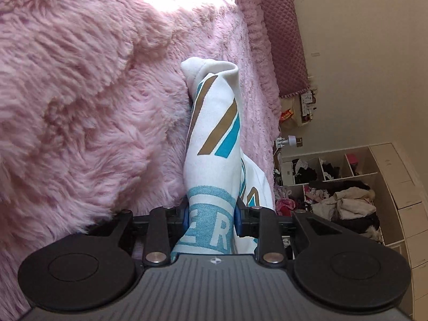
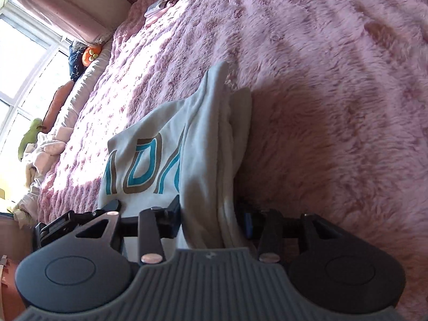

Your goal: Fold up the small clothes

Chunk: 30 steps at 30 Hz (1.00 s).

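A: Left wrist view first. Left gripper (image 1: 211,215) is closed tight on the white garment (image 1: 214,123), clamped right at the pale blue lettered band. Cloth runs up from the jaws toward 12 o'clock, bunched into a narrow strip with teal and tan stripes.

B: Where's the rest of it?

A: Against the pink fluffy bed cover (image 1: 80,93), which fills 9 to 12 o'clock. More white cloth drops off at 4 o'clock of the jaws. Shelf unit (image 1: 334,176) stuffed with clothes at 3 o'clock, background only.

B: Right wrist?

A: Right gripper (image 2: 211,214) is also shut on the same white garment (image 2: 165,144), holding a thick stack of layers. The printed side fans out toward 10 o'clock, lying on the bed cover (image 2: 334,80). Window (image 2: 24,61) at 9 o'clock, small pink item (image 2: 160,6) far off at 11 o'clock.

B: Step?

A: Looks mid-fold to me: both grippers pinching edges, garment partly lifted, partly resting on the bed. Can't tell which edges they are.

B: Next?

A: My guess: carry the held edges across over the resting part, lay them down flat, then release both. Needs the two grippers kept level so the layers don't twist. The fluffy cover may drag on the cloth.
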{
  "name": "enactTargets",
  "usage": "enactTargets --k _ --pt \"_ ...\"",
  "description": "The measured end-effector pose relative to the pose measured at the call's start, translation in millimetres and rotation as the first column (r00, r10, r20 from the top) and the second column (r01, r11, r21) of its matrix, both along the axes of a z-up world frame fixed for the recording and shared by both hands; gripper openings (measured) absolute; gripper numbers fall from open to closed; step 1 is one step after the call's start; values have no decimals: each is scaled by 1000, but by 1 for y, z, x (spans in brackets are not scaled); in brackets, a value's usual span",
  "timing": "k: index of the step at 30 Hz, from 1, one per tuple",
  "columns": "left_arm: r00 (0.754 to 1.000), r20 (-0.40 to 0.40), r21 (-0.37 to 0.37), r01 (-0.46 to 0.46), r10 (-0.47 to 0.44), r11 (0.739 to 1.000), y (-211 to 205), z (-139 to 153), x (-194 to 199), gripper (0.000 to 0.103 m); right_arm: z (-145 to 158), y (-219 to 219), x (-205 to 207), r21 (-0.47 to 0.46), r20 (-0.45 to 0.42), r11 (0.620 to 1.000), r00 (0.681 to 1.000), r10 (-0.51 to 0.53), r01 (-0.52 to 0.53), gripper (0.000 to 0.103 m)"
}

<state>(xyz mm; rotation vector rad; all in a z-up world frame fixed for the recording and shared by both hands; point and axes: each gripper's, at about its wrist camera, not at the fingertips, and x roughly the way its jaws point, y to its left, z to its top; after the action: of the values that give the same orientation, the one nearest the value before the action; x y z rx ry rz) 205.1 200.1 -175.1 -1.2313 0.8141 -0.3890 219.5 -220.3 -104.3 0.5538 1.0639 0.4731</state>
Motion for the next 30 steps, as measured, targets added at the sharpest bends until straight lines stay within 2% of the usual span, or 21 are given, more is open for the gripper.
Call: enactTargets --k 2,5,8,10,13,18,21,22,25,30 --pt "999 17 36 27 -27 999 7 8 4 33 21 -7 -12 -49 88 999 996 4 1 39" --pt "996 35 148 74 -80 986 15 25 16 35 55 -6 -38 -75 232 994 968 95 -79 40" --pt "993 34 233 105 -116 967 11 34 31 38 67 13 -65 -146 316 975 926 206 -168 54" --pt "992 29 264 113 -125 958 3 37 42 41 56 27 -74 -184 294 958 918 265 -218 54" --pt "990 30 290 120 -135 950 -3 37 60 43 25 40 -80 -200 191 949 941 280 -242 52" --pt "988 50 332 121 -145 935 -3 43 66 46 9 51 -97 -275 223 929 923 312 -248 51" --pt "992 81 315 66 -96 947 16 46 64 46 8 48 -99 -271 224 928 921 319 -256 51" --pt "995 67 297 50 -73 953 27 41 66 46 6 46 -97 -257 223 932 923 314 -255 51" --pt "997 28 201 64 -71 978 32 28 85 46 3 43 -87 -217 206 946 936 286 -242 51" --pt "995 0 108 100 -100 989 17 11 118 46 6 46 -84 -225 198 942 935 293 -247 50"
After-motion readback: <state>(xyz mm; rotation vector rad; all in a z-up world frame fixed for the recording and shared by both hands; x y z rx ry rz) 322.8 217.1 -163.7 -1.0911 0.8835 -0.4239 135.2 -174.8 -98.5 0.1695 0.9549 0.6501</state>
